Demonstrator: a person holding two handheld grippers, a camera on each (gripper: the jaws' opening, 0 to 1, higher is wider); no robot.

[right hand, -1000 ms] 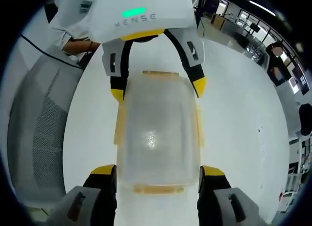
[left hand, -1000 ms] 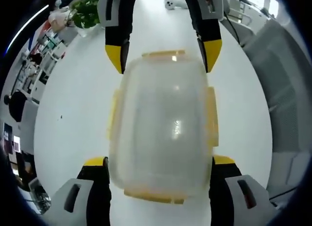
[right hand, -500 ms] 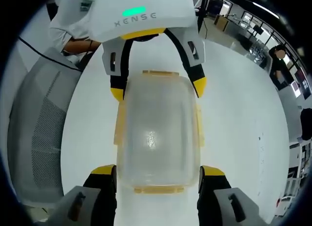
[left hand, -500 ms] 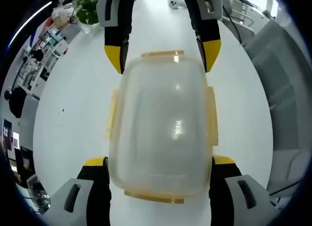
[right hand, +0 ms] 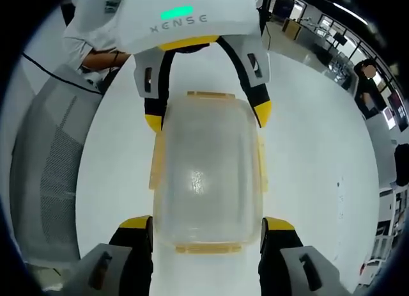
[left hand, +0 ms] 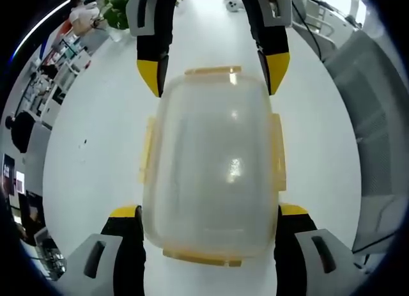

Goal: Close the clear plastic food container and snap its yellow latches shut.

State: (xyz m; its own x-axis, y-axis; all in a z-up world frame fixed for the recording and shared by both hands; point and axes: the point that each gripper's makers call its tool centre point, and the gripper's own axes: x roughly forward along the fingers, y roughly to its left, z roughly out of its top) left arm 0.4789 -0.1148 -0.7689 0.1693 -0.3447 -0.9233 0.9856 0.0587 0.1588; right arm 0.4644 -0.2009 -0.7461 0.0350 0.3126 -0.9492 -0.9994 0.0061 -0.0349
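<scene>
The clear food container (left hand: 214, 162) with its lid on lies lengthwise between both grippers over the white table (left hand: 89, 149). Yellow latches (left hand: 276, 152) stick out along its sides and ends. My left gripper (left hand: 208, 211) clasps the near end in the left gripper view, one yellow-tipped jaw against each side. My right gripper (left hand: 215, 72) clasps the far end there. In the right gripper view the container (right hand: 206, 174) runs from my right gripper (right hand: 208, 222) up to my left gripper (right hand: 207, 117), whose white body with a green light rises above it.
A potted plant (left hand: 115, 11) stands at the table's far left corner. A grey mesh chair (left hand: 377, 117) (right hand: 45, 181) is beside the table. A person's arm (right hand: 96, 59) shows behind the left gripper. Office desks and people (right hand: 364, 69) lie beyond.
The container keeps its place between both pairs of jaws while the background slides slightly, so the grippers and container have shifted together a little.
</scene>
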